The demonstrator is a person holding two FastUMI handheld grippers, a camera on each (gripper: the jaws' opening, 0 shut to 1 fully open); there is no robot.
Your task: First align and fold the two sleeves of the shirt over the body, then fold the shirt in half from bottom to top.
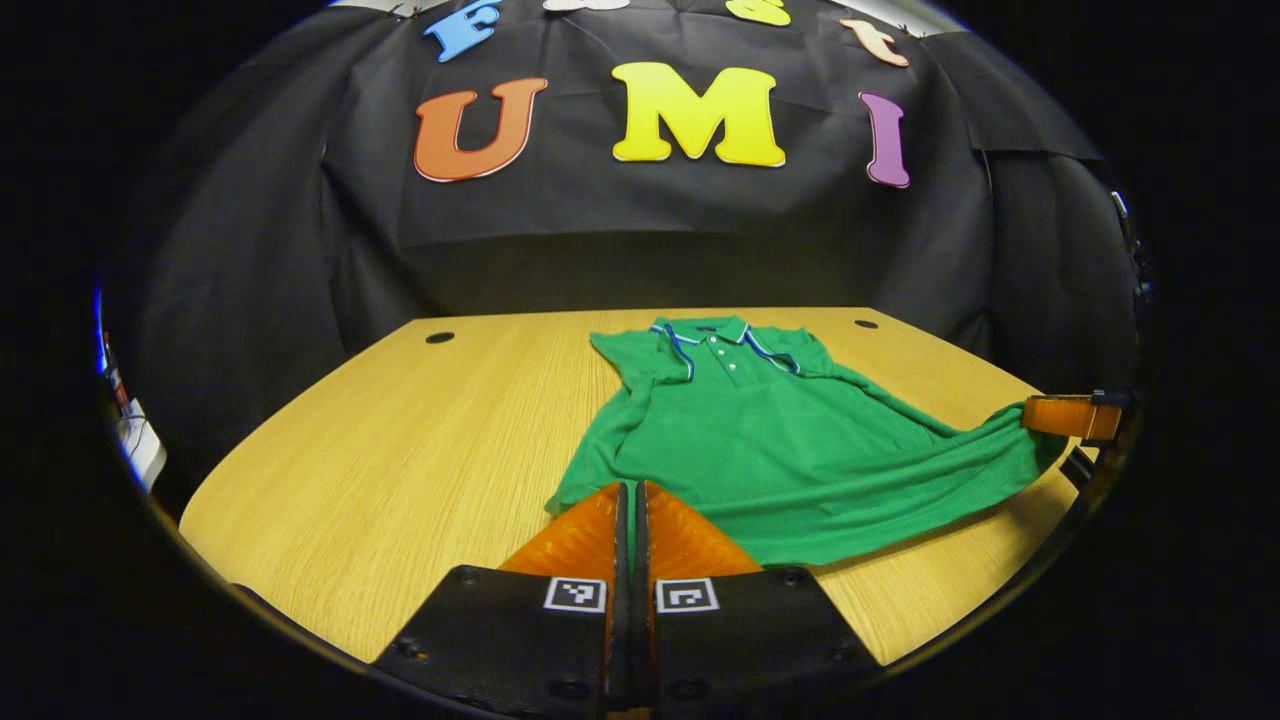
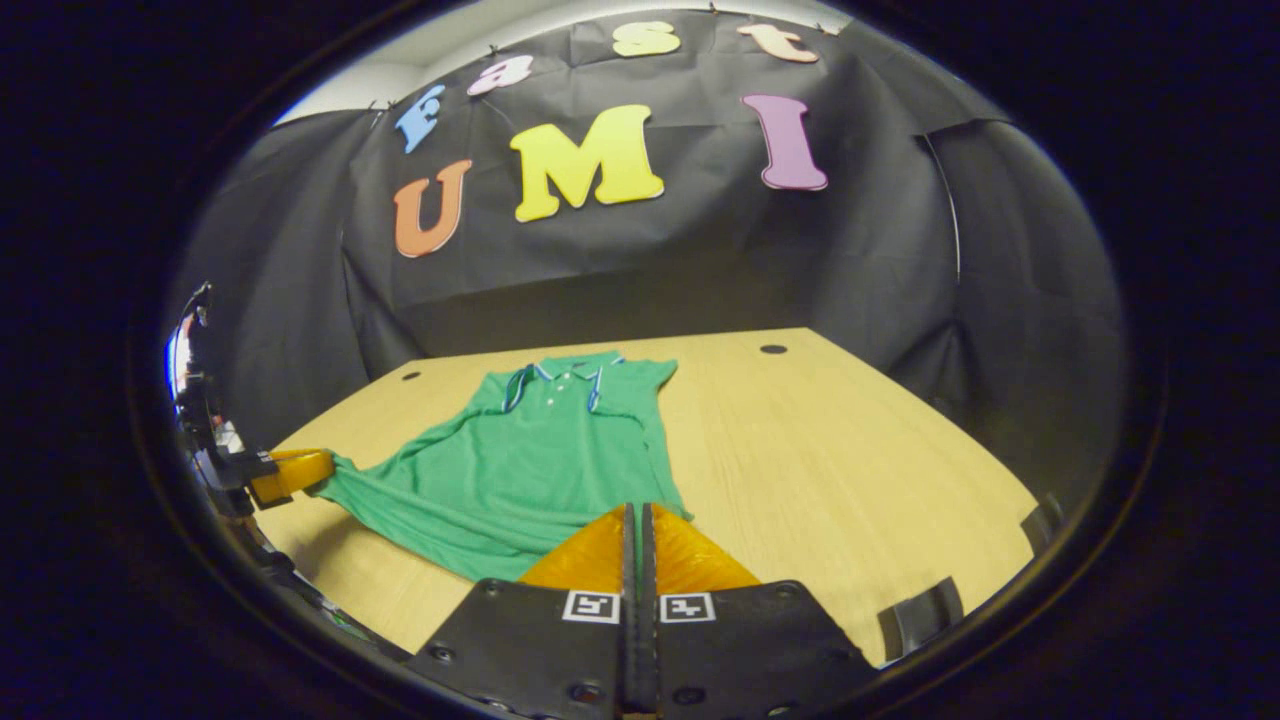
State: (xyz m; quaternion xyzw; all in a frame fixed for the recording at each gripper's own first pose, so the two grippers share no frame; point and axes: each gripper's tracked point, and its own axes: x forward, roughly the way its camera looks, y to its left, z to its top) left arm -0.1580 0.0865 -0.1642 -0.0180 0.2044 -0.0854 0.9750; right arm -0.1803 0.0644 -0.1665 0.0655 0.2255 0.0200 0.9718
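A green polo shirt (image 1: 780,440) lies collar-far on the wooden table (image 1: 400,450), its sleeves tucked in over the body. My left gripper (image 1: 630,490) is shut on the near left corner of the hem, and a sliver of green shows between its fingers. The right gripper (image 1: 1035,414) pinches the other hem corner at the far right and holds it a little above the table, so the hem is stretched between the two. In the right gripper view the shirt (image 2: 520,470) runs from my right gripper (image 2: 637,515), shut on its corner, to the left gripper (image 2: 300,470).
Bare table (image 2: 850,450) stretches wide beside the shirt on both sides. Cable holes (image 1: 439,337) (image 1: 866,323) sit near the table's far edge, close to the black cloth wall. A dark clamp-like part (image 2: 925,610) sits at the near right table edge.
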